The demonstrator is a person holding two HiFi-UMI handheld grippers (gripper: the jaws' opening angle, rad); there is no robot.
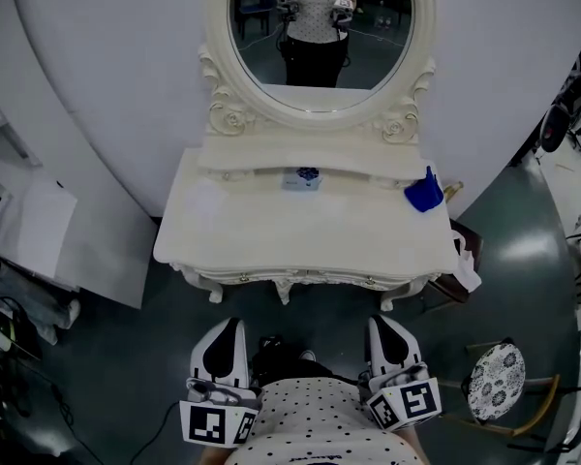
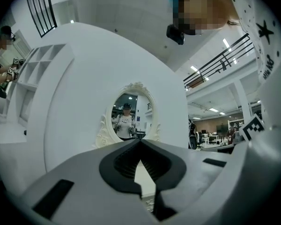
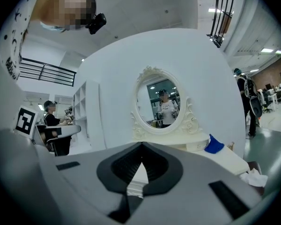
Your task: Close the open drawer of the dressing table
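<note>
The white dressing table (image 1: 271,231) with an oval mirror (image 1: 320,37) stands against a curved white wall. Its front drawer fronts (image 1: 305,278) look flush with the table's front edge; no drawer sticks out that I can see. My left gripper (image 1: 229,325) and right gripper (image 1: 382,323) hang side by side close to my body, a short way in front of the table and touching nothing. Both are shut and empty: the jaws meet in the left gripper view (image 2: 140,142) and the right gripper view (image 3: 141,145). Both point level at the mirror.
A blue object (image 1: 424,192) lies on the tabletop's right end, and a small blue-marked item (image 1: 303,176) sits under the mirror. A round patterned stool (image 1: 496,381) stands at the right. A white cloth (image 1: 465,264) hangs beside the table. Clutter lines the left floor (image 1: 19,308).
</note>
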